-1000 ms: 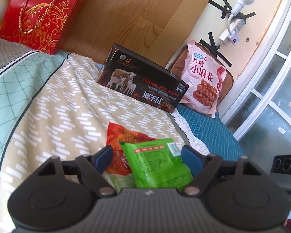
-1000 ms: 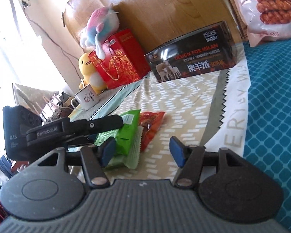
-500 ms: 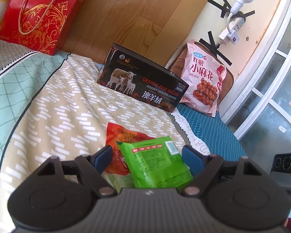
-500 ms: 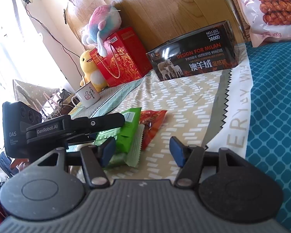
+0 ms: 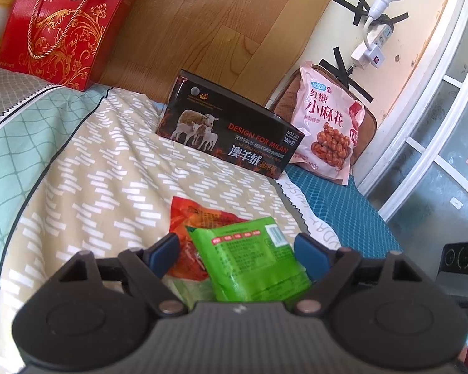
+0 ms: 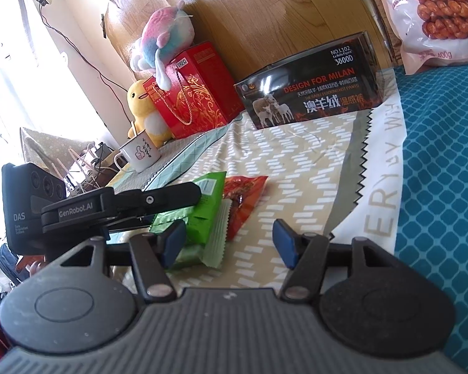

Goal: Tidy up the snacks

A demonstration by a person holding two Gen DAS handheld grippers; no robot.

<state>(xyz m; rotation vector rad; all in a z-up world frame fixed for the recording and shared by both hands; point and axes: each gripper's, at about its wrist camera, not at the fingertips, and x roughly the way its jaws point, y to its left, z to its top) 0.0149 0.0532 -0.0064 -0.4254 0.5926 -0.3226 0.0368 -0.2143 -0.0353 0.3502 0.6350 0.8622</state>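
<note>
A green snack packet [image 5: 252,261] lies on a paler green packet on the bed, partly over a red-orange packet [image 5: 193,218]. My left gripper [image 5: 238,251] is open, its blue pads on either side of the green packet, apart from it. In the right wrist view the green packet [image 6: 199,208], the pale one [image 6: 209,243] and the red-orange packet [image 6: 245,196] lie left of centre, with the left gripper's black body over them. My right gripper [image 6: 229,243] is open and empty just above the bedspread.
A black sheep-print box [image 5: 231,134] stands at the bed's head, a pink snack bag [image 5: 326,124] leaning to its right. A red gift box [image 5: 59,28], plush toys [image 6: 162,37] and a white mug [image 6: 140,152] stand to the left. The teal sheet [image 6: 436,187] lies right.
Both grippers have shifted only slightly; the left one has crept forward over the green packet. The jaws stay open and the packets have not moved.
</note>
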